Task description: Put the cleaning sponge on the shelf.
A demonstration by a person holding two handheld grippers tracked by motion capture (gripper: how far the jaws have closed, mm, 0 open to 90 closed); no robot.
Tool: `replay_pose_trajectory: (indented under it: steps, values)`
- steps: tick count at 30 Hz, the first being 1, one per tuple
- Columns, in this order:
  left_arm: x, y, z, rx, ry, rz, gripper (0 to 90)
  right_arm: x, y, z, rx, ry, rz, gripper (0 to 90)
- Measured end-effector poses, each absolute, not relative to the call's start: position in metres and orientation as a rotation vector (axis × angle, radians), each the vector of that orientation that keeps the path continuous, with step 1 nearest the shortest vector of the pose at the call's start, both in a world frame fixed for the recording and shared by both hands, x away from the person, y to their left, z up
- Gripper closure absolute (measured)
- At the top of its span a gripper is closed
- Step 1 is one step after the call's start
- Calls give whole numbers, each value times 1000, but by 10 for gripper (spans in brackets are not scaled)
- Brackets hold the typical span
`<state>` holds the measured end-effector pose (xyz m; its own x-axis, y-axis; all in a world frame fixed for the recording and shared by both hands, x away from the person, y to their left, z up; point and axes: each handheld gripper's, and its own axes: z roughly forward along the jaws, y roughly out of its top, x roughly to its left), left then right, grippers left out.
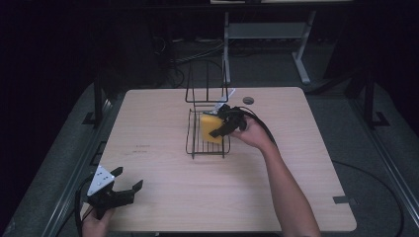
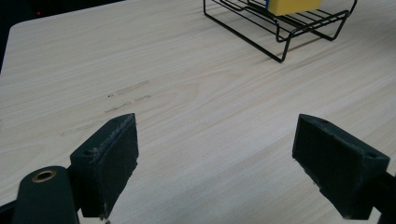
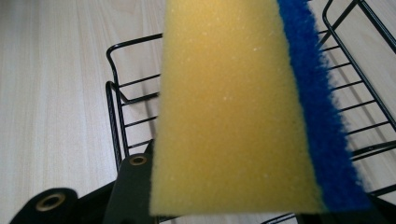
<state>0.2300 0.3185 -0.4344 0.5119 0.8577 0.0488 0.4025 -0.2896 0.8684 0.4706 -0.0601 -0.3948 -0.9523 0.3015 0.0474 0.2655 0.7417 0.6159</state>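
Note:
A yellow sponge (image 1: pixel 209 129) with a blue scouring side (image 3: pixel 317 116) is held in my right gripper (image 1: pixel 223 125), shut on it, just over the black wire rack (image 1: pixel 193 143) at the table's middle. In the right gripper view the sponge (image 3: pixel 224 107) fills the centre with the rack's wires (image 3: pixel 116 112) beneath it. My left gripper (image 1: pixel 124 187) rests near the table's front left corner, jaws wide open over bare wood. In the left gripper view its pads (image 2: pixel 109 163) stand apart with nothing between them, and the rack (image 2: pixel 280 28) with the sponge (image 2: pixel 289 5) lies far off.
The rack has a tall wire back (image 1: pixel 206 81) on its far side. A round grommet hole (image 1: pixel 248 100) sits near the table's far edge. The light wooden table (image 1: pixel 163 197) has bare room at left, right and front. Desk legs (image 1: pixel 302 64) stand behind.

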Motion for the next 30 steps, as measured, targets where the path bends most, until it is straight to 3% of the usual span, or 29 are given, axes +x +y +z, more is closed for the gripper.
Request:
replay_pose_trajectory:
  steps: [30]
  values:
    - [230,318,-434,1897,1038,666,138,469,-64,-393,483,2875,989,498]
